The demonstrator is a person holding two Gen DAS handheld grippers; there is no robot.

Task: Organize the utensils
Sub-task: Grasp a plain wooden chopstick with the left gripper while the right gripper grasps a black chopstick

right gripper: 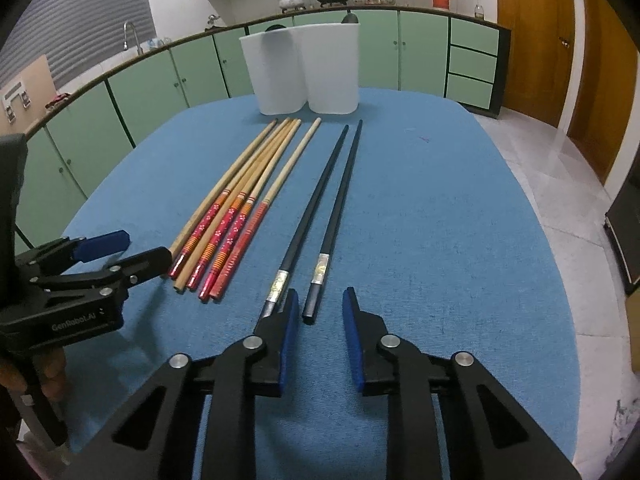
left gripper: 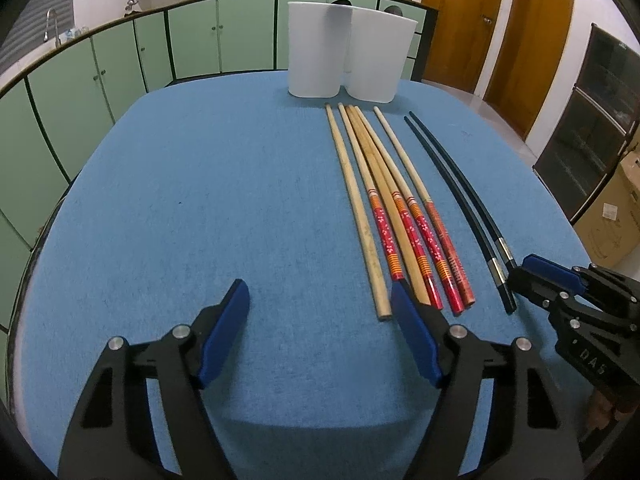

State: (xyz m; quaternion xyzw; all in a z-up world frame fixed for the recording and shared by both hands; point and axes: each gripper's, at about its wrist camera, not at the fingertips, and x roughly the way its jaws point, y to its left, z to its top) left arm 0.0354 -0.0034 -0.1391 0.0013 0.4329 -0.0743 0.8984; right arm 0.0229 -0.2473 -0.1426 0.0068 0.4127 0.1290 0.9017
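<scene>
Black chopsticks lie between the right gripper's untouching jaws; left gripper gapes empty.

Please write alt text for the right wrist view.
The right gripper, jaws open, reaches two black chopsticks on a blue table. Wooden chopsticks lie left of them, a white holder behind.
</scene>
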